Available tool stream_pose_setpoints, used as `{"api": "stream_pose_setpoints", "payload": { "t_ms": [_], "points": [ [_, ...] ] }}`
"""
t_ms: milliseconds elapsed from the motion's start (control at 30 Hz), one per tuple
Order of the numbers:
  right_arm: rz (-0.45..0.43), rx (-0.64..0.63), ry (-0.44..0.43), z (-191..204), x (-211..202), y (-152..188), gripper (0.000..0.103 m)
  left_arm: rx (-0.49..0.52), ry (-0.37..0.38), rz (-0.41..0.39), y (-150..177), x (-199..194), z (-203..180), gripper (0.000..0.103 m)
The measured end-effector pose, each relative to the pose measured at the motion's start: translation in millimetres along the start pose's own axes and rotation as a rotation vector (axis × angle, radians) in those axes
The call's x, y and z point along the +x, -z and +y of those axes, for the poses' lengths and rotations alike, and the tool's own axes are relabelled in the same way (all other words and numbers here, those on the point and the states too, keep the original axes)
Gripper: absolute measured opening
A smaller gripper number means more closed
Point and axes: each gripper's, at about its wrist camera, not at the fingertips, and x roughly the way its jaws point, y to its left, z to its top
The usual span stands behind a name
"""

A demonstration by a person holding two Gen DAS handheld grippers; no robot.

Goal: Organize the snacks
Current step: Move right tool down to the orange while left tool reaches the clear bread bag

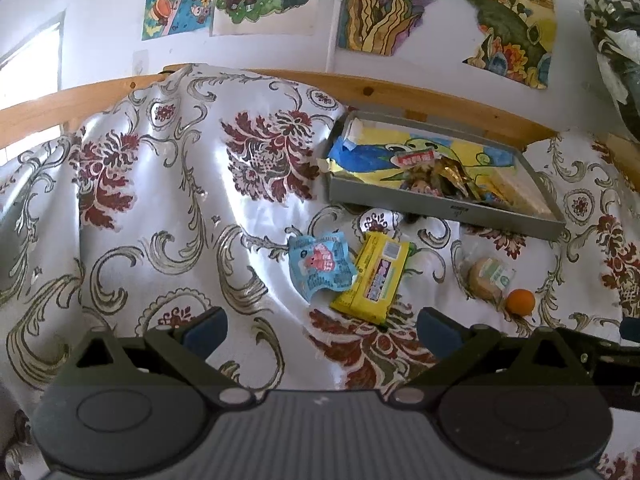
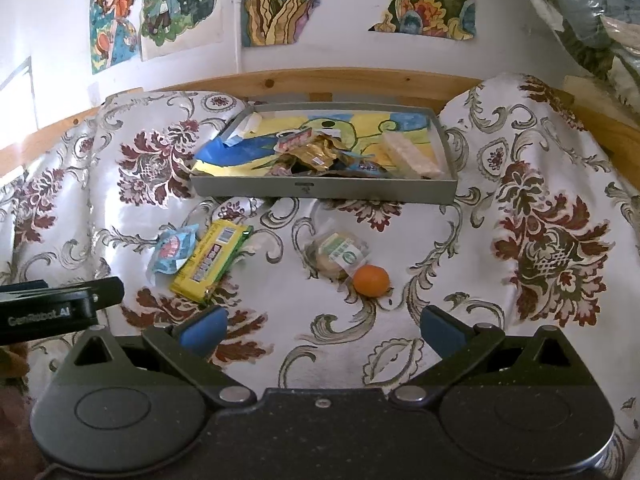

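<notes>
Right wrist view: right gripper (image 2: 322, 330) wide open, empty; orange (image 2: 371, 279) just before grey tray (image 2: 320, 191), touching wrapped pastry (image 2: 338, 254); likely firm, round, roll-prone, so pinch across middle.

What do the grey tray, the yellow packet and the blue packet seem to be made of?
Grey tray: probably cardboard or thin metal, matte; flat walls with sharp corners, no glare.
Yellow packet: glossy plastic film; printed, with a crimped end.
Blue packet: thin plastic film, crinkled and torn-looking at its edge.
</notes>
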Motion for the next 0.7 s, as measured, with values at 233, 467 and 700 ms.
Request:
{"api": "stream_pose_setpoints", "payload": {
  "t_ms": [233, 467, 700],
  "points": [
    [-0.02, -0.011, -0.023, -3.1, -9.5, -14.4, 0.102, -0.001, -0.005, -0.012, -15.6, -0.6, -6.7, 0.103],
    [-0.06, -0.064, -0.049, -11.7, -14.6, -37.6, 0.102, 0.018, -0.023, -0.037, -35.1, -1.7, -12.1, 0.103],
    [-0.125, -0.202, -0.048, -23.7, -9.6, -60.9, 0.102, 0.019, -0.041, -0.038, -52.2, 14.1, -22.8, 0.103]
  ]
}}
